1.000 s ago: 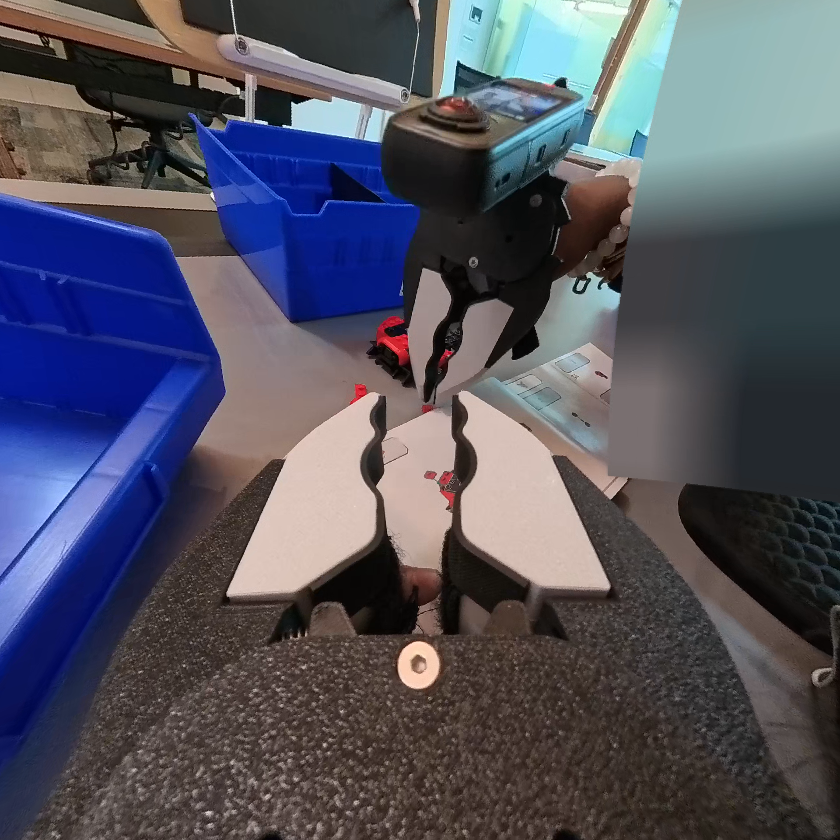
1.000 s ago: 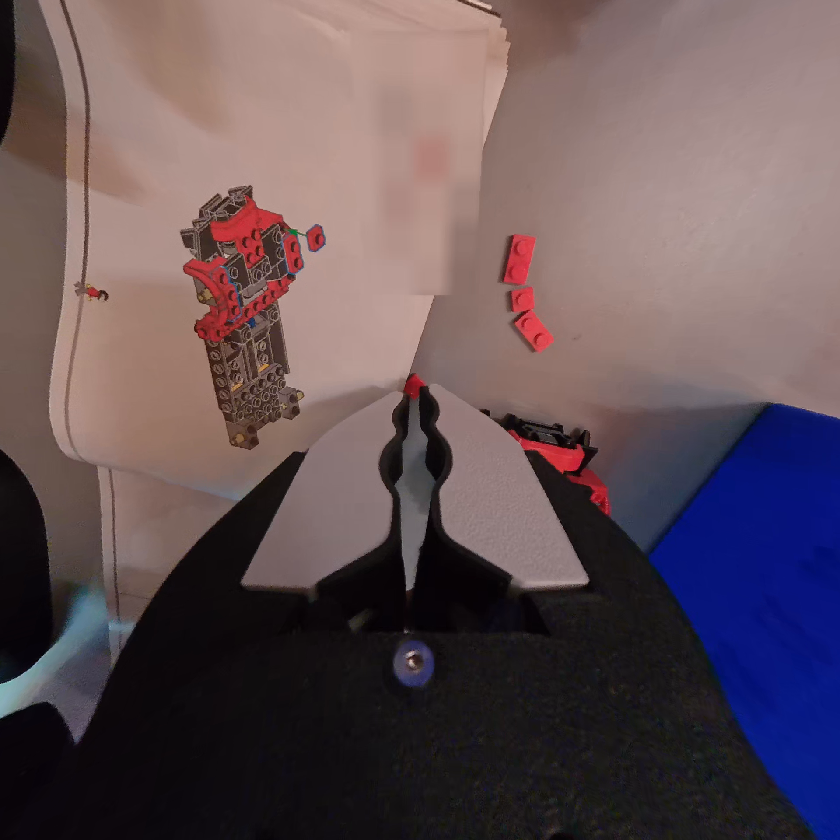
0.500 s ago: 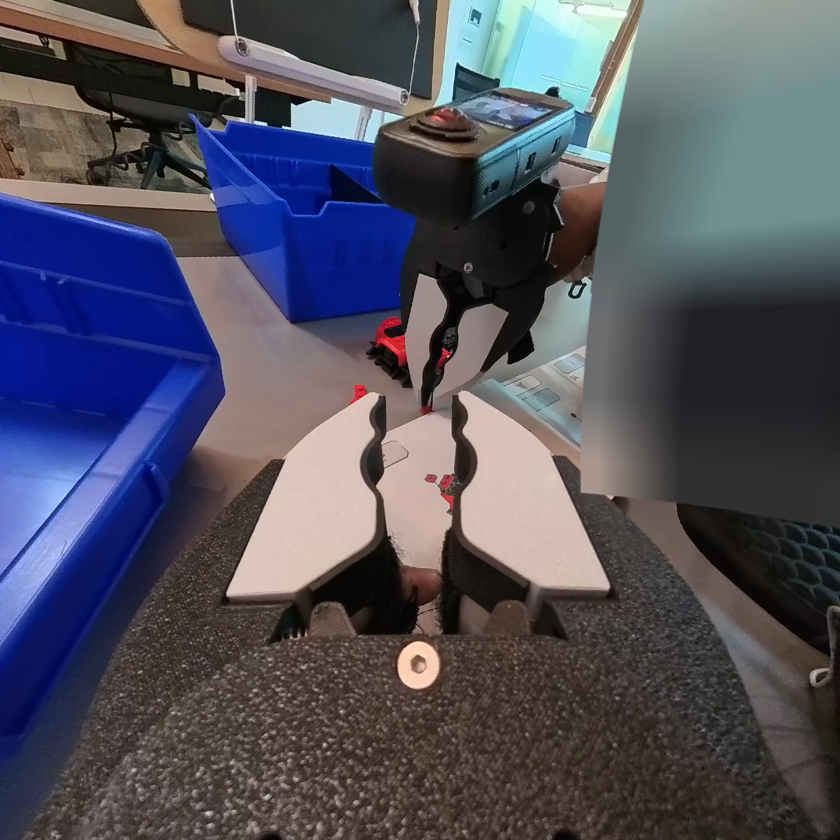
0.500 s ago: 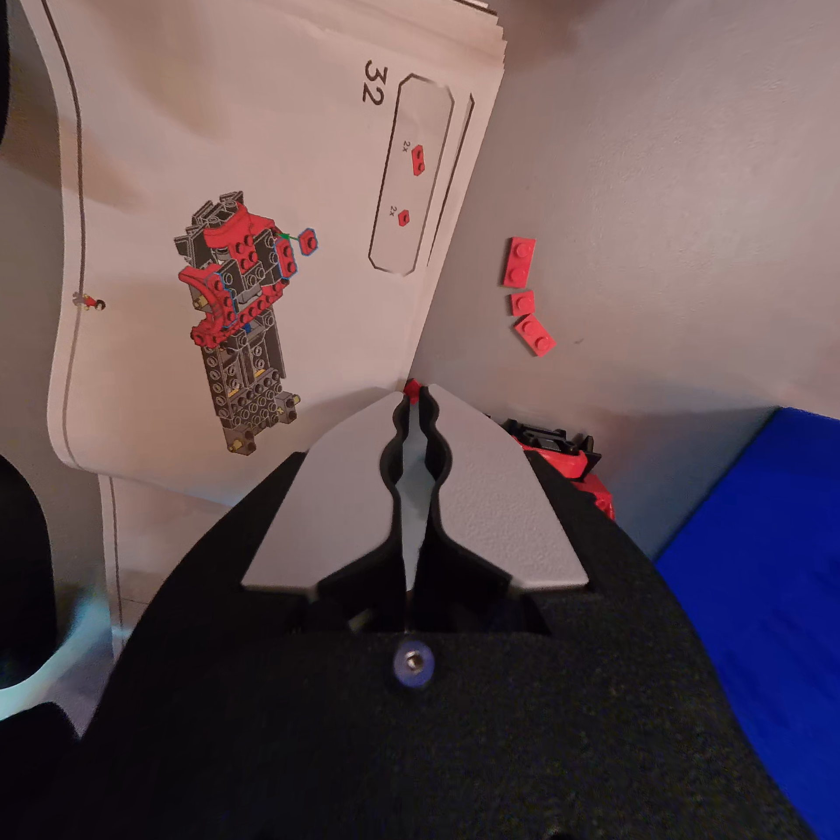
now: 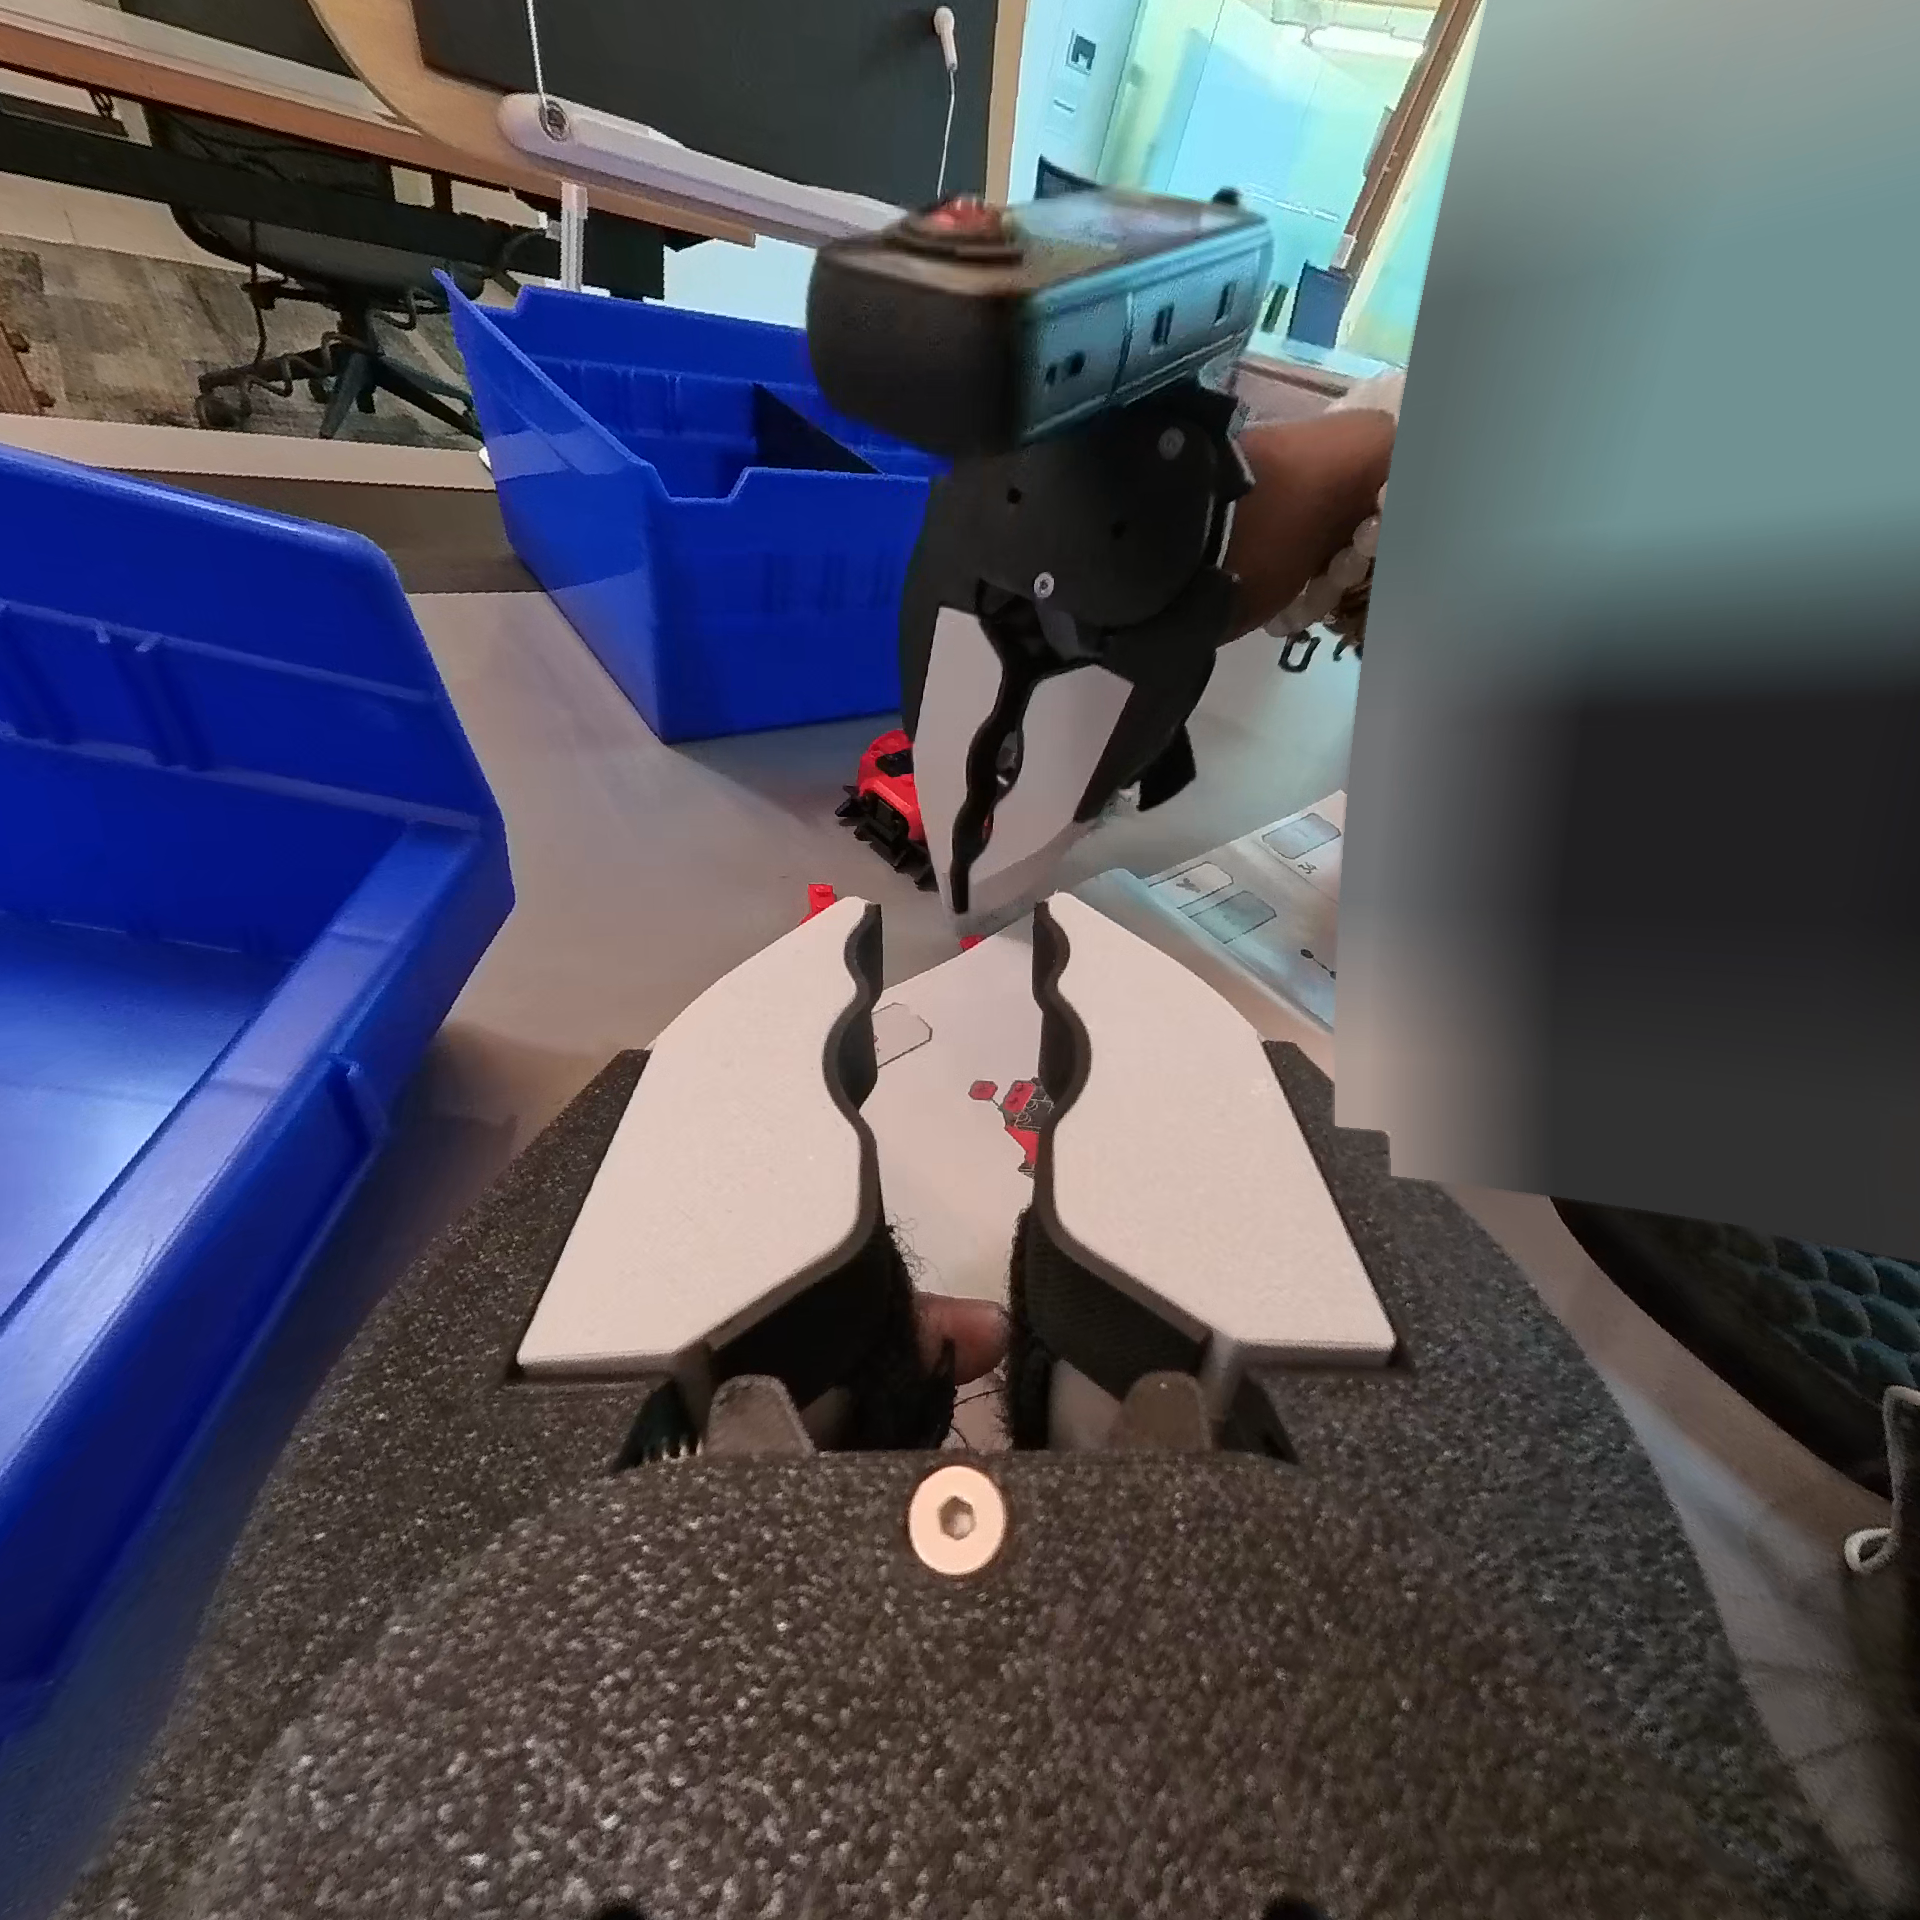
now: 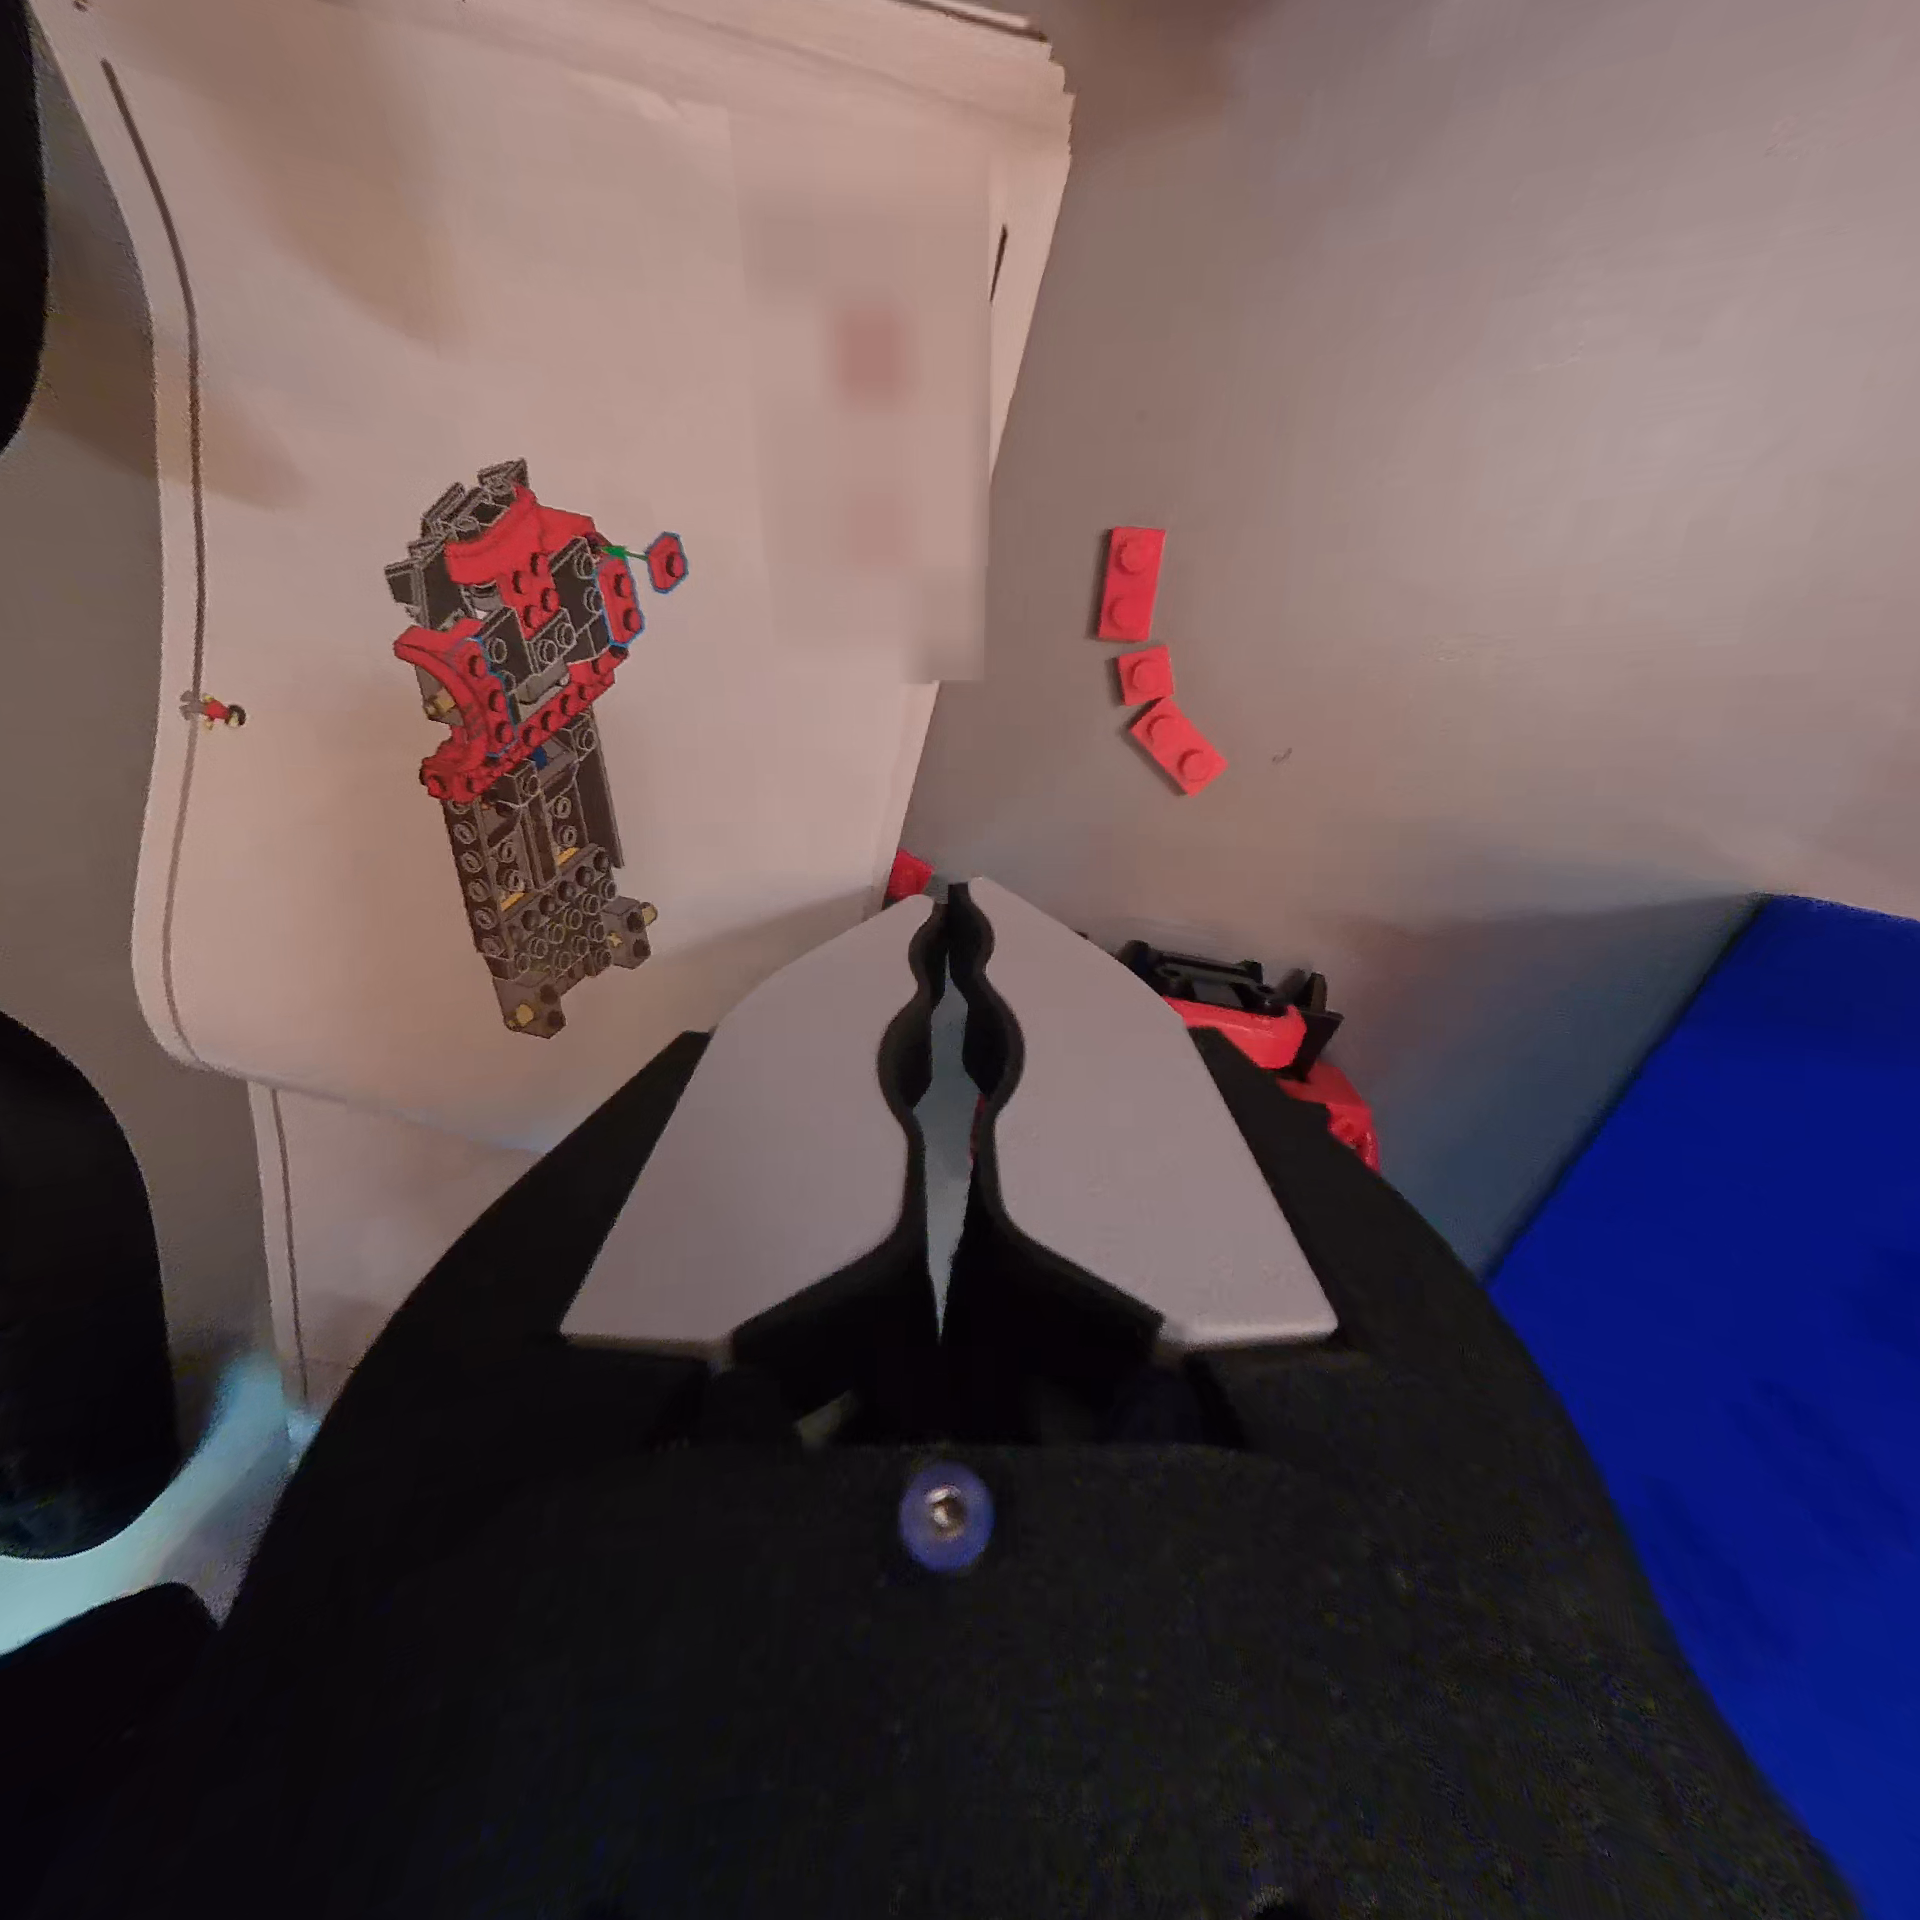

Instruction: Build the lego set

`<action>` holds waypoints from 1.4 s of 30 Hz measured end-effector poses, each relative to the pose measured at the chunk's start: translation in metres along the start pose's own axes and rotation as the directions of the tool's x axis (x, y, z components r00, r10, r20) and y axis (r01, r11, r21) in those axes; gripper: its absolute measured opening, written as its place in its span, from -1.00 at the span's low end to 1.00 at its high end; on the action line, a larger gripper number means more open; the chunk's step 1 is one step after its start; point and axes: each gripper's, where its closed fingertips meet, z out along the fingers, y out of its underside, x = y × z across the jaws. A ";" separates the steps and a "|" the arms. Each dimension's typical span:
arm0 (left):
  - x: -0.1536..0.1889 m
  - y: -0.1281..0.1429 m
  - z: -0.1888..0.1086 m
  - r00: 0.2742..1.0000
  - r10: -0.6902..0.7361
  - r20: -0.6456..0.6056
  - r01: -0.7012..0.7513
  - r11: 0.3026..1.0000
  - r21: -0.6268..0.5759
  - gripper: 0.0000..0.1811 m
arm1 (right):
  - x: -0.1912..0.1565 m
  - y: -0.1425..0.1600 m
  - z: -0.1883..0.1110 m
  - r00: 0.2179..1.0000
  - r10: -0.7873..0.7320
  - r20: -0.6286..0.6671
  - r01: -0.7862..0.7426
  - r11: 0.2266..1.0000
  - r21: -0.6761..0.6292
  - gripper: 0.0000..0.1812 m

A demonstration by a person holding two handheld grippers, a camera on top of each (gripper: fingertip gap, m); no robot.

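Your right hand-held gripper [image 6: 948,902] is closed, nothing visibly held, beside a small red piece [image 6: 910,873]; your left hand-held gripper [image 5: 956,925] is part-open and empty. Pushing down here risks flicking that piece across the worktop [image 6: 1507,416].

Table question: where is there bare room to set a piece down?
Bare table lies beyond the three loose red plates, right of the instruction booklet. It is crowded near the right claw: the partly built red model and blue bin.
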 end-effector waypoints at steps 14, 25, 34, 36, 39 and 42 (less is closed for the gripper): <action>0.000 0.000 0.000 1.000 -0.002 -0.002 0.002 1.000 0.000 -0.70 | -0.007 -0.003 0.003 0.999 -0.043 0.011 0.043 0.999 0.003 -0.93; 0.000 0.000 0.000 1.000 -0.003 -0.004 0.003 1.000 0.004 -0.70 | -0.002 -0.001 0.000 0.999 -0.031 -0.018 0.031 0.999 0.008 -0.96; 0.000 0.000 0.000 1.000 -0.003 -0.006 0.003 1.000 0.005 -0.70 | -0.006 -0.002 0.005 0.999 -0.050 -0.017 0.050 0.999 -0.001 -0.94; 0.000 0.000 0.000 1.000 -0.004 -0.006 0.004 1.000 0.006 -0.70 | -0.004 -0.001 0.005 0.999 -0.049 -0.022 0.049 0.999 -0.005 -0.94; 0.000 0.000 0.000 1.000 -0.004 -0.007 0.004 1.000 0.006 -0.70 | 0.000 -0.001 0.004 0.999 -0.040 -0.031 0.040 0.999 0.002 -0.95; 0.000 0.000 0.000 1.000 -0.005 -0.007 0.005 1.000 0.006 -0.70 | 0.001 0.000 0.004 0.999 -0.037 -0.028 0.037 0.999 0.003 -0.94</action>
